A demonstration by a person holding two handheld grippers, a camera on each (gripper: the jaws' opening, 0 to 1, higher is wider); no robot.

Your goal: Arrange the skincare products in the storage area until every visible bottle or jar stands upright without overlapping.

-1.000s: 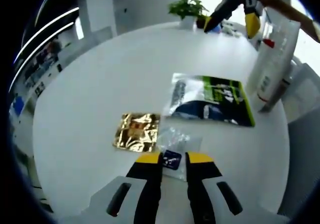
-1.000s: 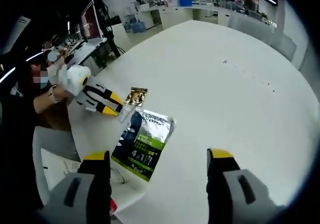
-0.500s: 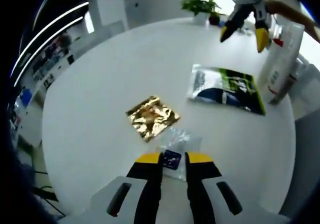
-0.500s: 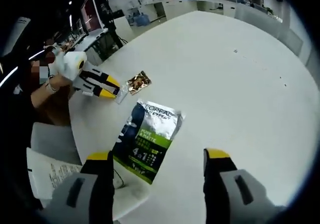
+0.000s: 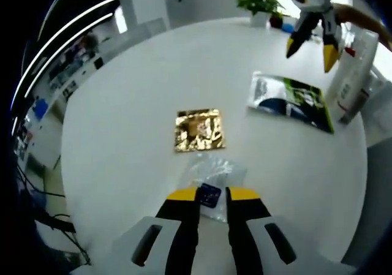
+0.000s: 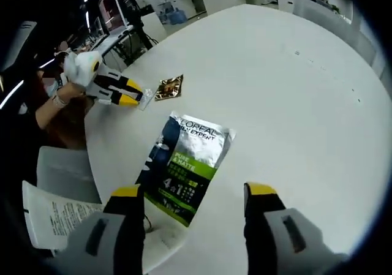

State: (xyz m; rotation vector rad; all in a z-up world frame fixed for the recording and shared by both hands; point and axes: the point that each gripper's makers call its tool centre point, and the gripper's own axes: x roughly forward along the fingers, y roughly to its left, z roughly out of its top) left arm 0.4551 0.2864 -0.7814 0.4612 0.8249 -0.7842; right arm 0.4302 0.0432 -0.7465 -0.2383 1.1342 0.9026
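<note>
Left tool, its yellow-tipped jaws drawn narrow, pinches the near edge of a small clear sachet with a dark label, which lies on the round white desk. Seen from the right gripper view, that same left tool sits at about ten o'clock, held in a person's hand, with the sachet at its tips. Right tool stands wide and holds nothing; it hovers above the desk.

A gold foil packet lies flat at twelve o'clock from the left tool, just beyond the sachet and apart from it. A green, white and dark pouch lies flat between the right tool's jaws at twelve o'clock, beneath them, untouched. In the left gripper view a tall white bottle stands at about two o'clock, near the pouch's far end. A potted plant sits at the desk's far edge.

Judging by the grip, the step in hand is moving the sachet. To do it well, keep the pinch firm, since thin film likely slips, and set it down clear of the gold packet so nothing overlaps.
</note>
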